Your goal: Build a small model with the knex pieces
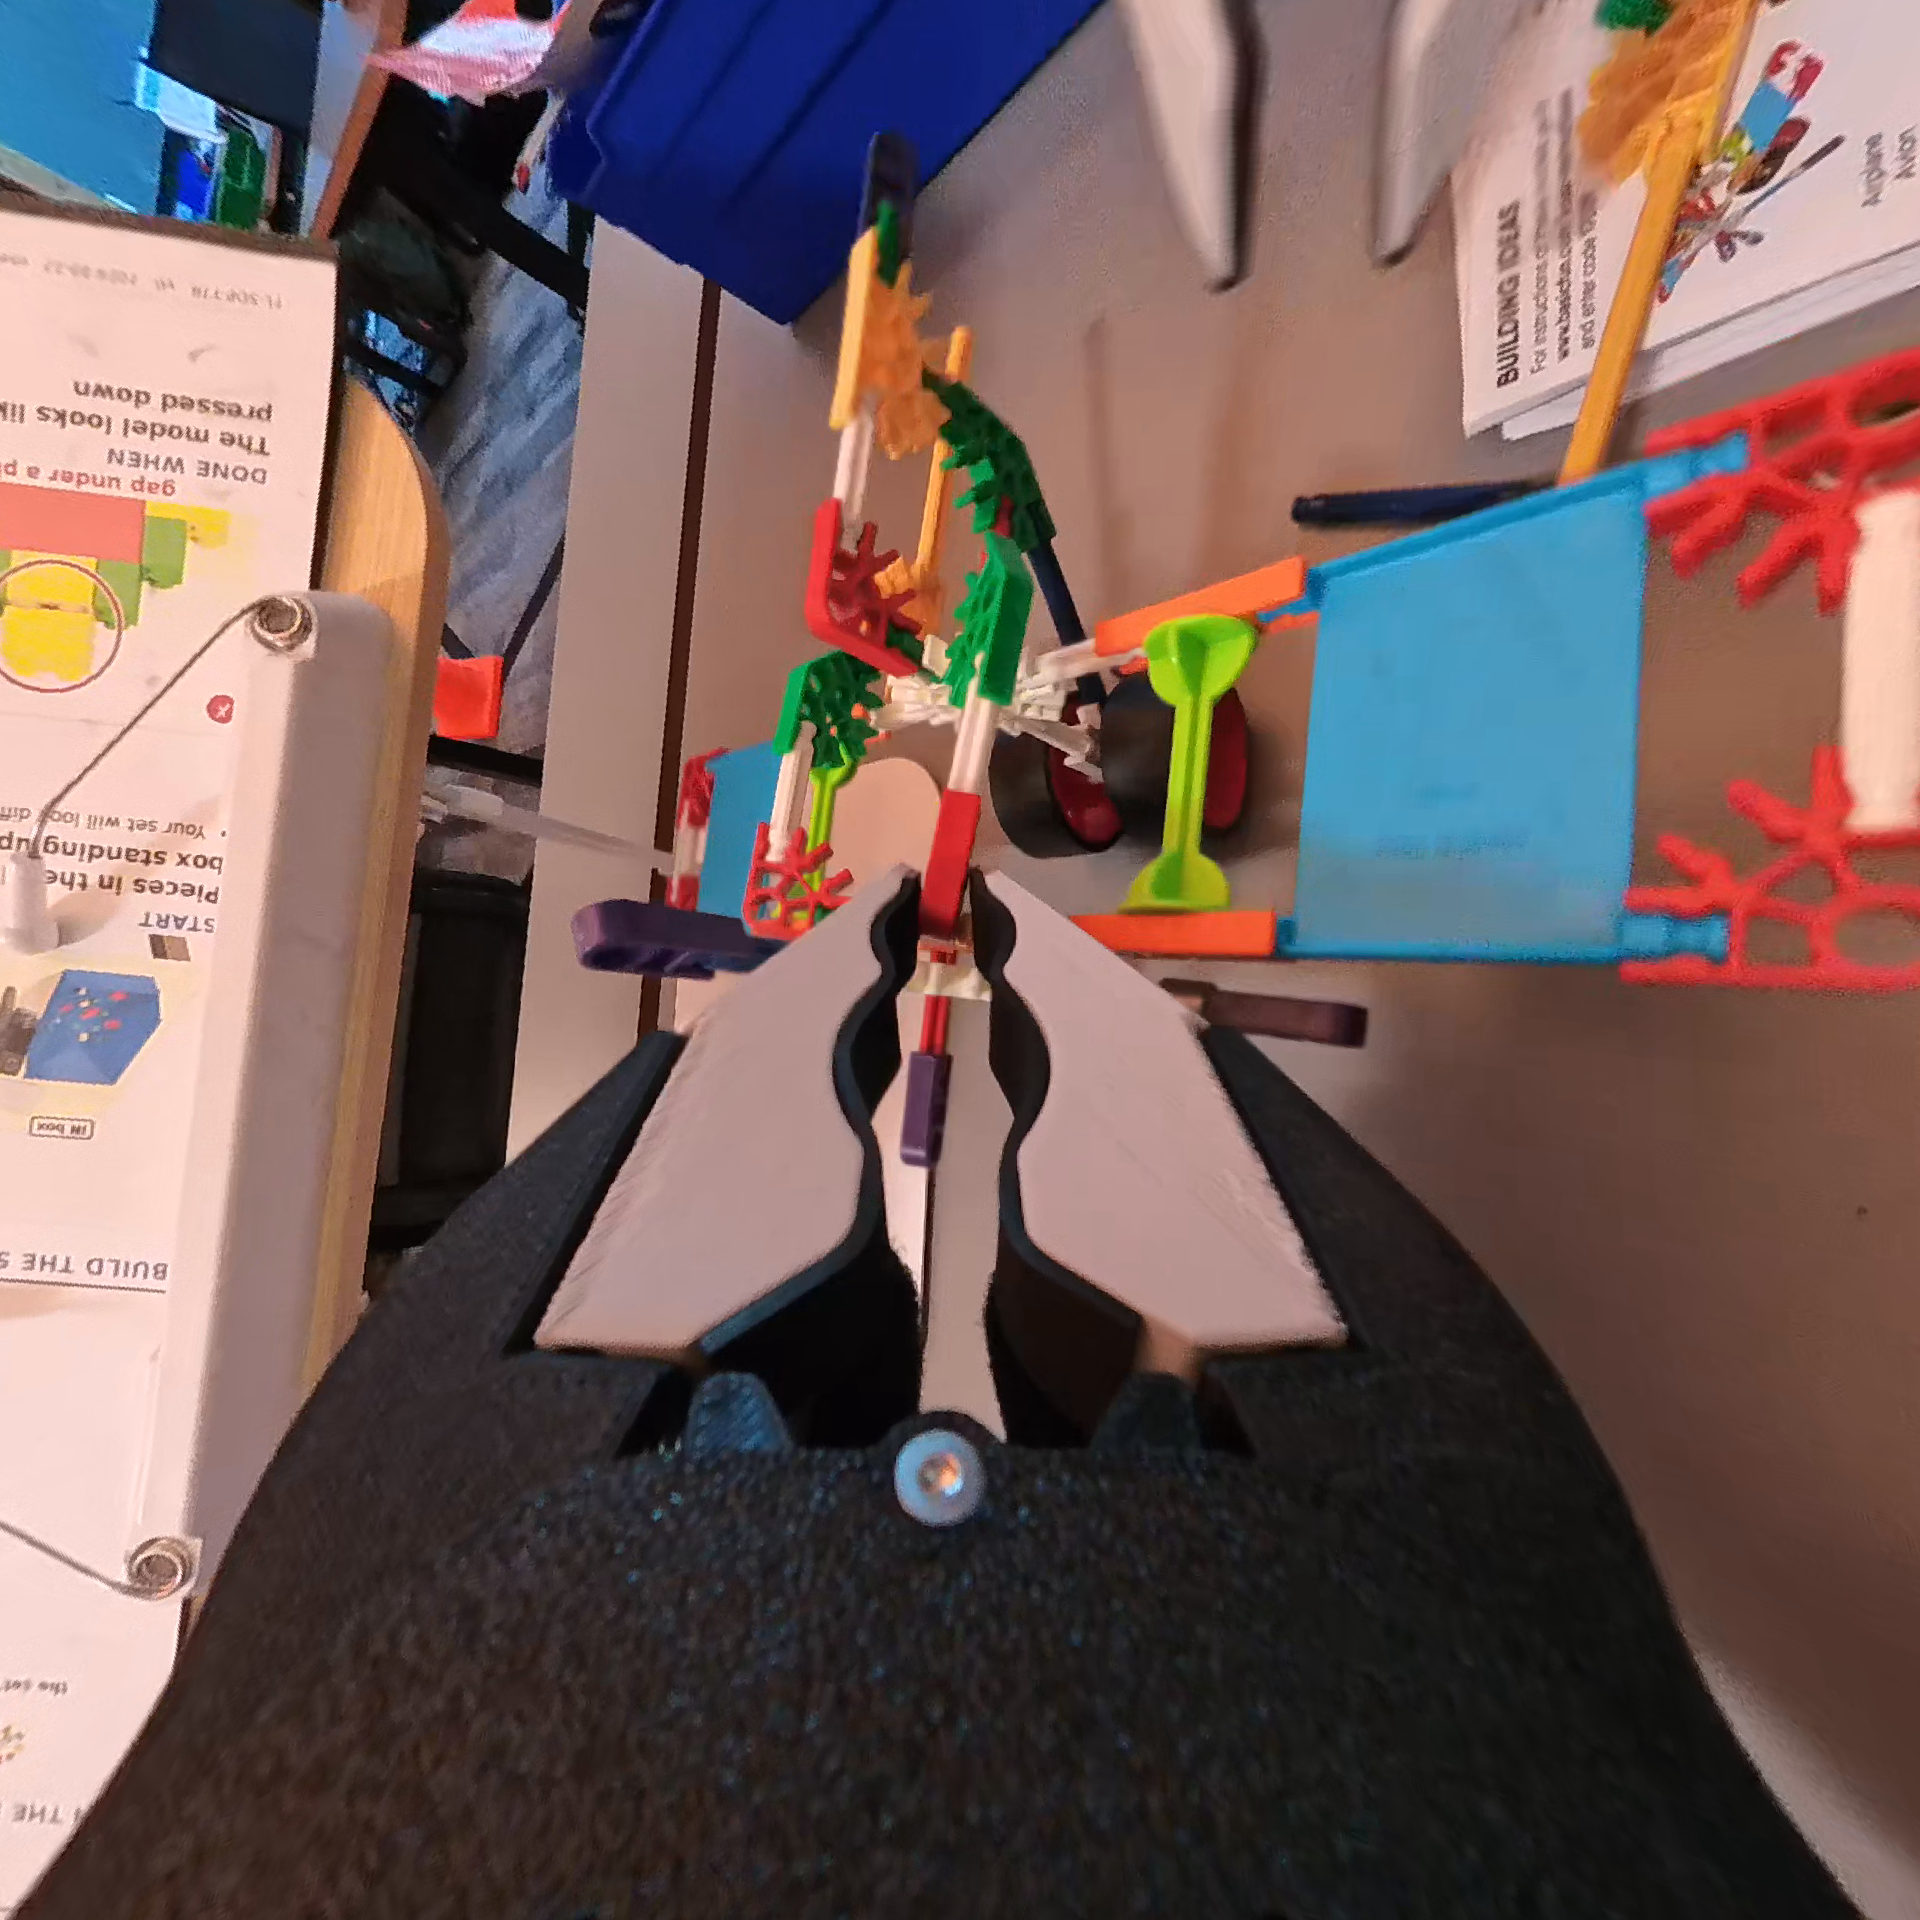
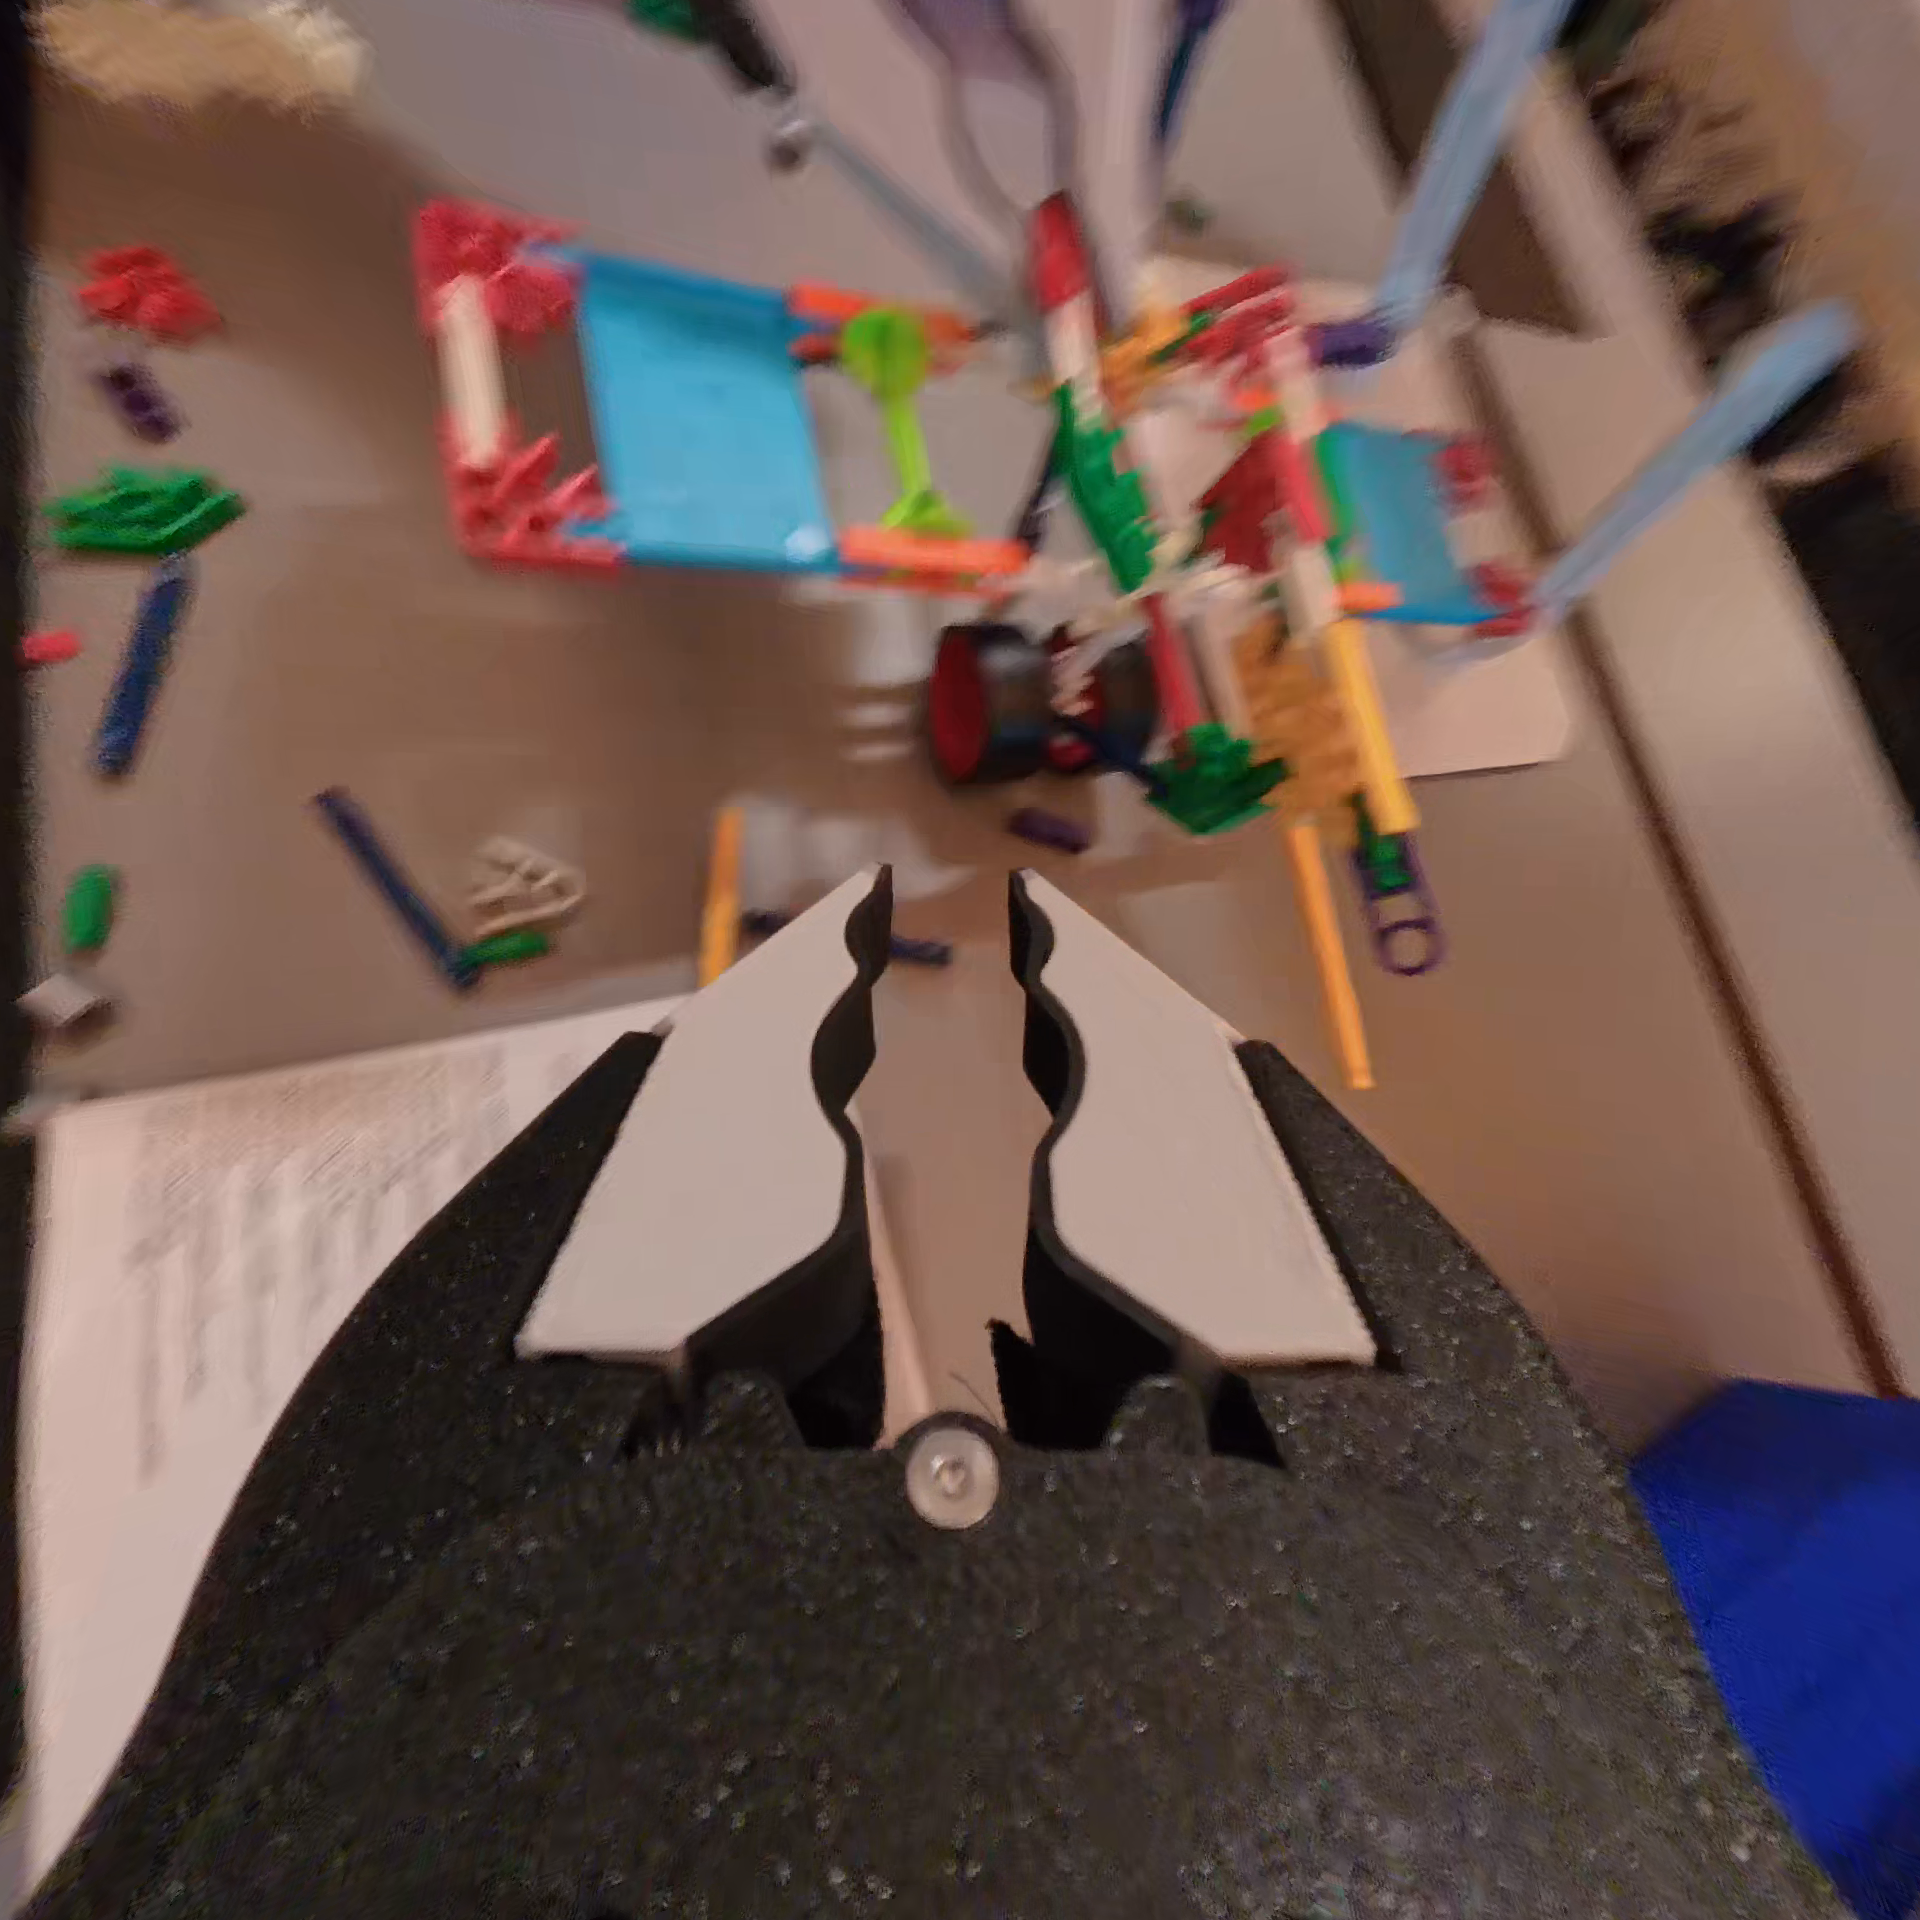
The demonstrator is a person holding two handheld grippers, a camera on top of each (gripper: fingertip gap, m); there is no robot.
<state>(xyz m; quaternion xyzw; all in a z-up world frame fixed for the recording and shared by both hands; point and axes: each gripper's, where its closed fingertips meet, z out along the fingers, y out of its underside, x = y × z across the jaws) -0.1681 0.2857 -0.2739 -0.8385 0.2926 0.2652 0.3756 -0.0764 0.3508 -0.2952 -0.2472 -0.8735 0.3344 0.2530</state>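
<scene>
Inspection finds the left gripper clenched on a red rod at the near end of a multicoloured rod-and-connector model; the two fingers pinch the rod at their tips, and a purple connector on the same line sits between them further back. The model stands on the bench, with a pair of black wheels with red hubs just beside it and a lime green spool piece next to those. A blue panel, framed by orange rods and red lattice connectors, joins the model on that side. A blue bin lies beyond, a printed booklet at the far corner, and an instruction board stands at the bench edge.

The right gripper hovers over the bench with its fingers parted and nothing between them (this view is heavily blurred). Loose parts lie near its tips: a yellow rod, a dark blue rod, a white connector, and a green connector well apart. A printed sheet lies beneath the gripper's body.
</scene>
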